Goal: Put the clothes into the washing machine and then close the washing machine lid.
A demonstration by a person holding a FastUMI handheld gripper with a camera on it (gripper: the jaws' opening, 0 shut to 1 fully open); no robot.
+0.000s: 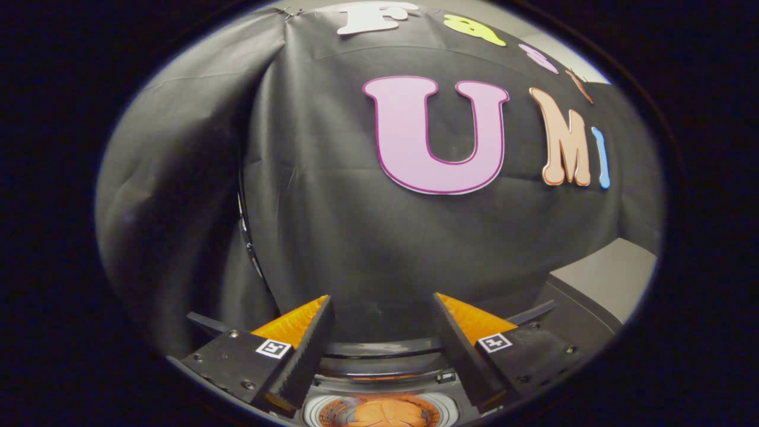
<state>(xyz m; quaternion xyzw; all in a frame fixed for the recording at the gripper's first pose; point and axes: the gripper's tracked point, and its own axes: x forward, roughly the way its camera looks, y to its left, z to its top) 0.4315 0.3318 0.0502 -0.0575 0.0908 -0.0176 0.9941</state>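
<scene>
Gripper view, looking forward along the two fingers toward the black booth wall (332,225). Gripper (382,323) released: fingers spread well apart, nothing between them, neither pad pressing on anything.

Below and between the fingers, washing machine (379,379) seen from above, a top-loader by the look of its round opening. Down inside the drum, an orange mass, most likely the clothes (385,414), bunched up and lying at the bottom; no clear long axis to that bundle, just a crumpled heap with folds running out from a middle point, partly cut off at the near side. Opening faces straight up, drum axis vertical.

Just beyond the fingertips, a dark curved edge, probably the washing machine lid (379,345) or the rim of the opening; cannot tell which, nor whether the lid stands upright against the wall. Off to the right, a grey flat surface (605,279), perhaps the machine's top panel or a bench.

Judged from this: loading step apparently done, with clothing in the drum and the gripper let go. Closing step in hand. Next move calls for finding the lid's free edge, hooking or pinching it, then swinging it down over the opening without trapping cloth at the rim.
</scene>
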